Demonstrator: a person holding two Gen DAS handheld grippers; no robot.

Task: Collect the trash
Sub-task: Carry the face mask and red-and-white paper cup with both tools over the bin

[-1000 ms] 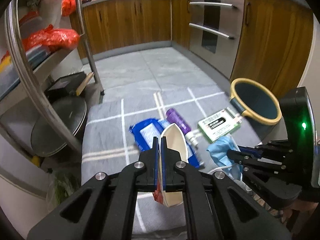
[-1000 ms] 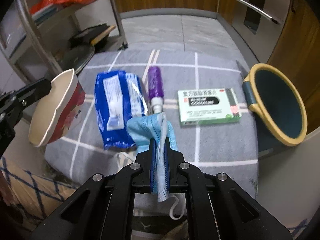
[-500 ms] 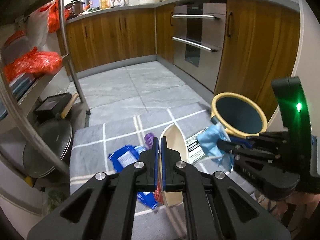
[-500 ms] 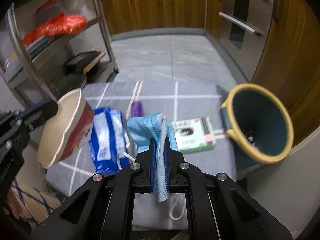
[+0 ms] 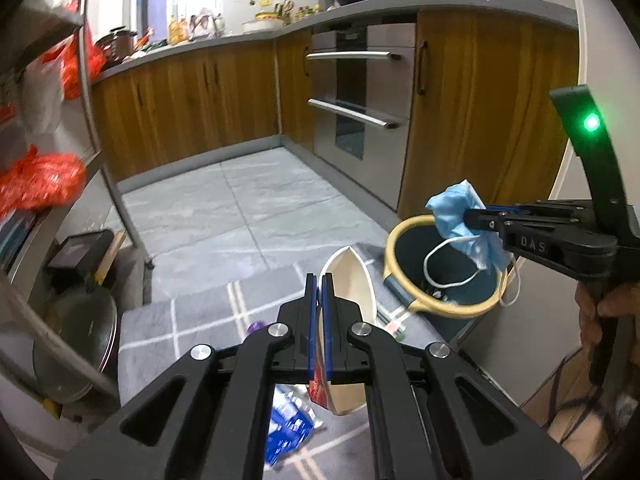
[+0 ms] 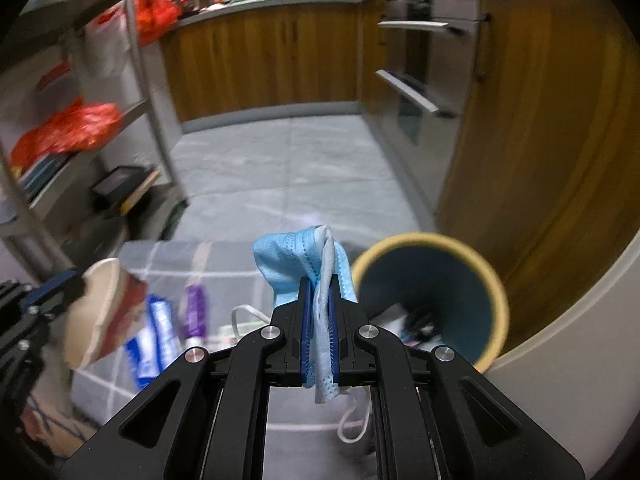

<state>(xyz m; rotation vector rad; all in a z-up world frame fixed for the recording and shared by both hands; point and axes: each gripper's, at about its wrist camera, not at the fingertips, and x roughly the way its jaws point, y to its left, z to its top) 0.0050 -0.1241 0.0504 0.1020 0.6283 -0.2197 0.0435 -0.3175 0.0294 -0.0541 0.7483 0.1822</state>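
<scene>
Right tongs [image 6: 320, 280] clamped on face mask [image 6: 298, 258], above bin [image 6: 496, 288].

Dim, motion-blurred, fisheye-warped edges

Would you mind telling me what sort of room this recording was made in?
Most likely a home kitchen: wooden base cabinets run under a grey countertop crowded with bottles and cookware, a built-in stainless oven sits among them, and a metal shelving rack holds bags.
</scene>
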